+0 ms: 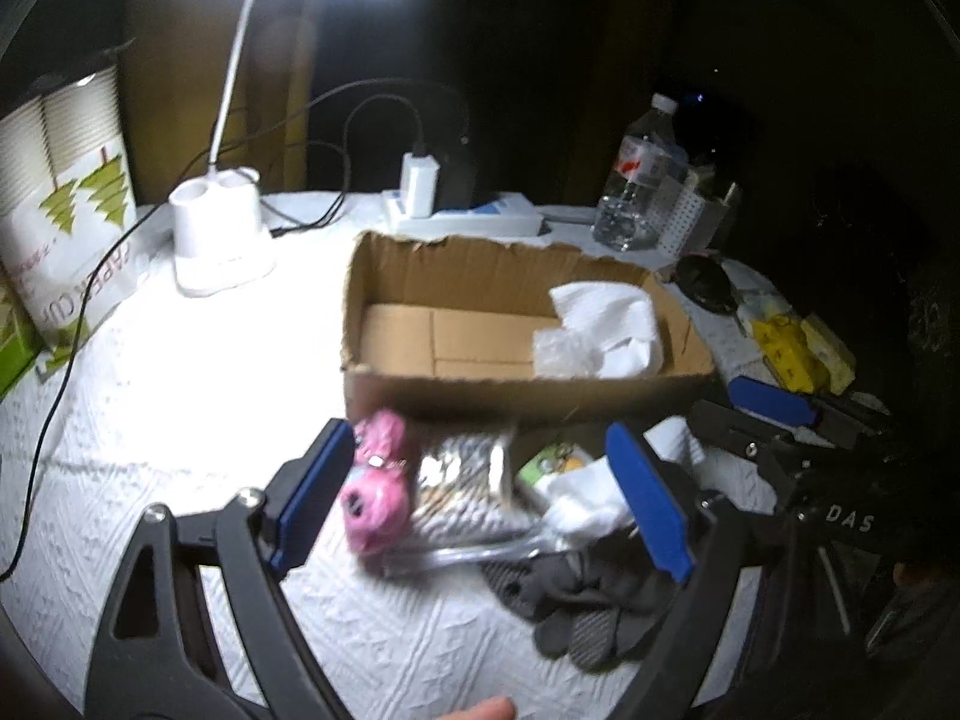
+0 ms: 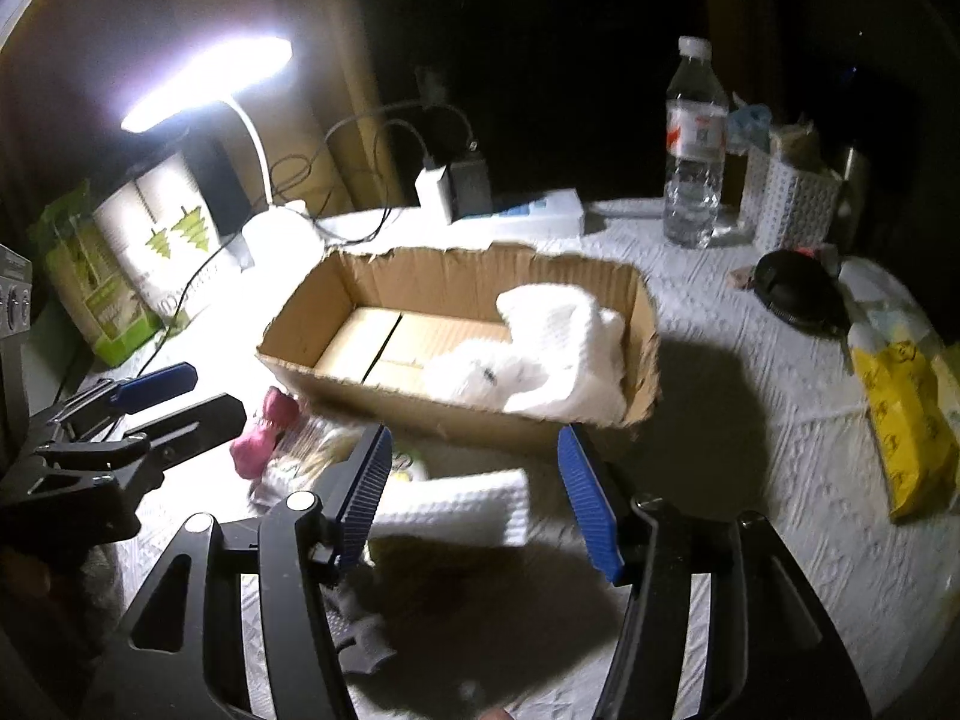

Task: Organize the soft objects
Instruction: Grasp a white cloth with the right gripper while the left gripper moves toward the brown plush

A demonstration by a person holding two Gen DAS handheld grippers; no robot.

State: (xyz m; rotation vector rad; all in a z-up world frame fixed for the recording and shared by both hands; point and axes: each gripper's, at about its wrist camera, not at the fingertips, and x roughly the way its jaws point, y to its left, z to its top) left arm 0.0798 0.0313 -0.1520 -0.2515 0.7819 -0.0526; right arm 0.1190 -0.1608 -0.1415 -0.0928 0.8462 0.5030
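Observation:
An open cardboard box (image 1: 528, 387) (image 2: 450, 282) stands mid-table with a white towel (image 1: 606, 324) (image 2: 552, 348) in its right end. In front of it lie a pink soft toy (image 1: 375, 492) (image 2: 258, 438), a silvery packet (image 1: 462, 480), a folded white cloth (image 1: 576, 498) (image 2: 456, 507) and grey gloves (image 1: 576, 600) (image 2: 360, 630). My left gripper (image 1: 480, 498) (image 2: 204, 393) hovers open above the toy and packet, its pads touching nothing. My right gripper (image 2: 480, 492) (image 1: 774, 402) is open over the folded white cloth, which lies between the fingers without being pressed.
A lit white desk lamp (image 1: 219, 240) (image 2: 204, 78) stands at the back left beside a paper-cup bag (image 1: 66, 210). Behind the box sit a power strip (image 1: 474, 213) with cables, a water bottle (image 2: 693, 150) and a perforated white basket (image 2: 792, 204). Yellow packets (image 2: 906, 426) lie at the right edge.

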